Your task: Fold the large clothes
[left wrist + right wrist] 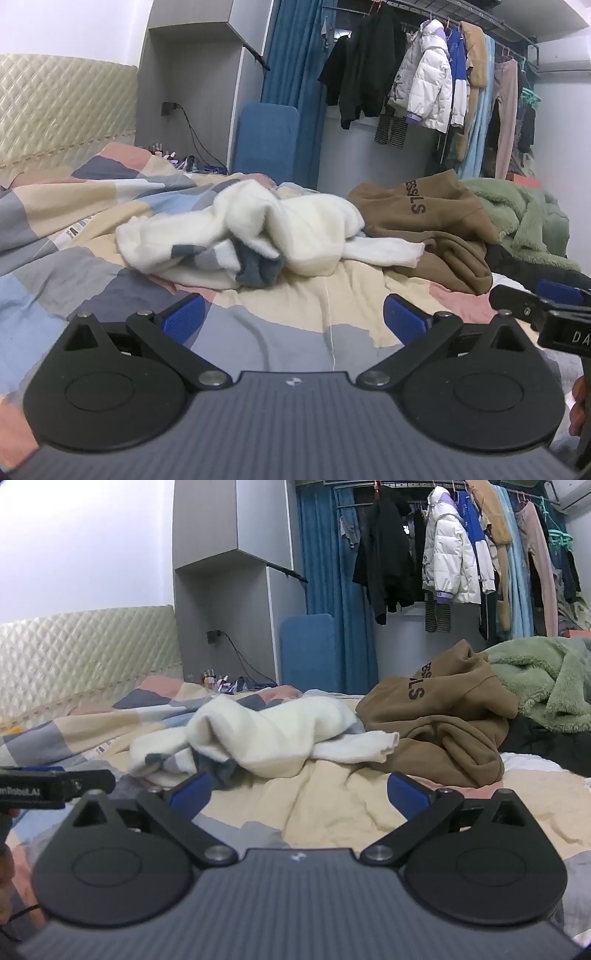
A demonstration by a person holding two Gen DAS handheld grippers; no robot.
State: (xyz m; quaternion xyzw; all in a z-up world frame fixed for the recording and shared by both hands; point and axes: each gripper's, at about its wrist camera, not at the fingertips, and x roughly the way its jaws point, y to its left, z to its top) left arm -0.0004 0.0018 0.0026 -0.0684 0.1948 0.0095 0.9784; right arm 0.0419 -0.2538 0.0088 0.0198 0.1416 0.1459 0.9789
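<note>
White fleece, our crumpled garment [255, 236], lies on the patchwork bed [92, 280] just ahead of both tongs. Our left tongs [293, 319] and right tongs [299, 794] gape wide, holding nothing, with a brown hoodie [439, 716] ahead to their right.

Crumpled white sweater [280, 229] with grey-blue trim, heaped on bed, touching brown hoodie [436, 225]
</note>
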